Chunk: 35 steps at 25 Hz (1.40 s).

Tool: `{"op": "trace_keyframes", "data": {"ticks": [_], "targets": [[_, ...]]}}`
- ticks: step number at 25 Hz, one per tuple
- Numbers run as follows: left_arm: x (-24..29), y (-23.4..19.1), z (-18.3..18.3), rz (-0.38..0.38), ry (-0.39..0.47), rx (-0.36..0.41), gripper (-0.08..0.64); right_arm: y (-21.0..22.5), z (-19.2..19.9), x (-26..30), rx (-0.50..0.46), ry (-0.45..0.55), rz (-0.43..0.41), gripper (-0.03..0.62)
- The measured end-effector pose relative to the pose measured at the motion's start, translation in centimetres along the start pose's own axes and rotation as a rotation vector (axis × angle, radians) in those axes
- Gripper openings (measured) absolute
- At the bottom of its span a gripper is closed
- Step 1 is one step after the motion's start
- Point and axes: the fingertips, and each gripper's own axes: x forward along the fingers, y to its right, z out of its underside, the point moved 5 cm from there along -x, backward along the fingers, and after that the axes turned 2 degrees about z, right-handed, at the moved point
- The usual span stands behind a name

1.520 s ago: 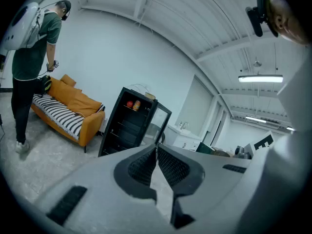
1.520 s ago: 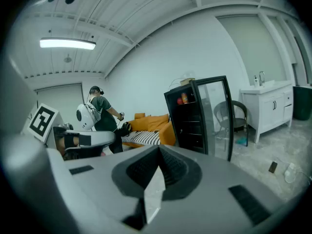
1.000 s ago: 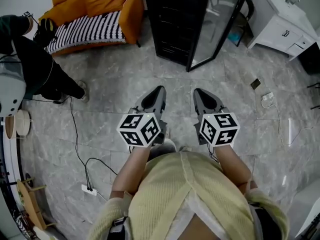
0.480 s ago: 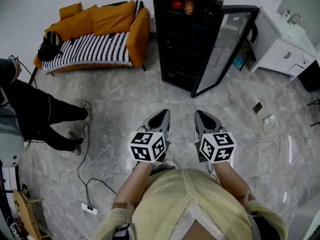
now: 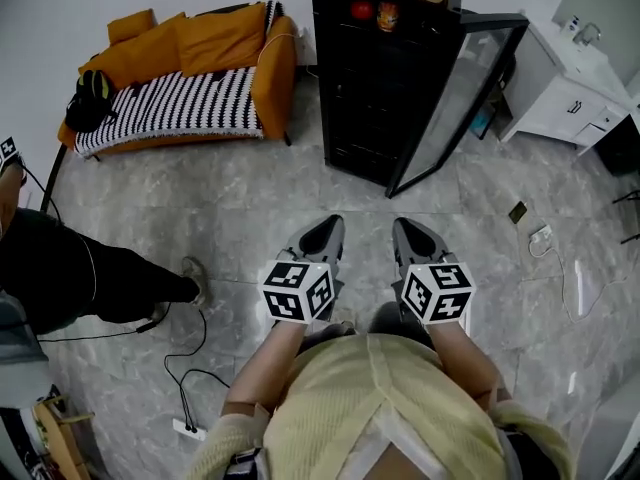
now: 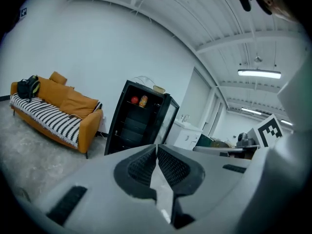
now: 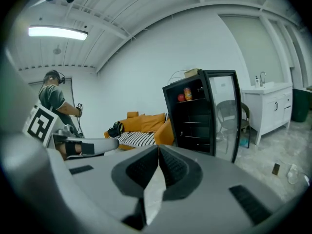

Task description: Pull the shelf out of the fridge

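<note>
A tall black fridge (image 5: pixel 372 78) stands across the floor, well ahead of both grippers, with its glass door (image 5: pixel 462 93) swung open to the right. Dark shelves (image 5: pixel 365 63) run across its inside; a red item and an orange jar sit on the top one. In the head view my left gripper (image 5: pixel 329 222) and right gripper (image 5: pixel 405 226) are held side by side at waist height, pointing toward the fridge. Both are shut with nothing between the pads. The fridge (image 6: pixel 138 123) shows beyond the left gripper (image 6: pixel 156 147), and the fridge (image 7: pixel 197 113) shows beyond the right gripper (image 7: pixel 159 150).
An orange sofa (image 5: pixel 180 63) with a striped cover stands left of the fridge. A person's legs (image 5: pixel 90 283) are at the left, near a cable and power strip (image 5: pixel 188 429). A white sink cabinet (image 5: pixel 565 93) is at the right. A phone (image 5: pixel 517 212) and charger lie on the floor.
The view has lifted and drawn nearer, so the whole fridge now shows. The person at the left has stepped further right. Both grippers stay shut, side by side.
</note>
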Motion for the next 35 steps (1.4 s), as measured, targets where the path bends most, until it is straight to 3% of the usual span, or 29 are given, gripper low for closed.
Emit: {"op": "trace_keyframes", "data": {"ticks": [12,25,35], "targets": [[3.0,-2.8,-0.1,-0.018,-0.036,-0.031,0.032,2.4,-1.3,3.8,0.012,0.007,0.07,0.03],[12.5,-5.2,-4.5,-0.042,-0.037,-0.015,0.032,8.1,-4.8,11.9,0.025,-0.03,0.025,0.03],[17.1,-5.4,-5.2,-0.072,-0.043,-0.012,0.032,11.3,-5.9,15.7,0.029,-0.053,-0.024,0.029]]}}
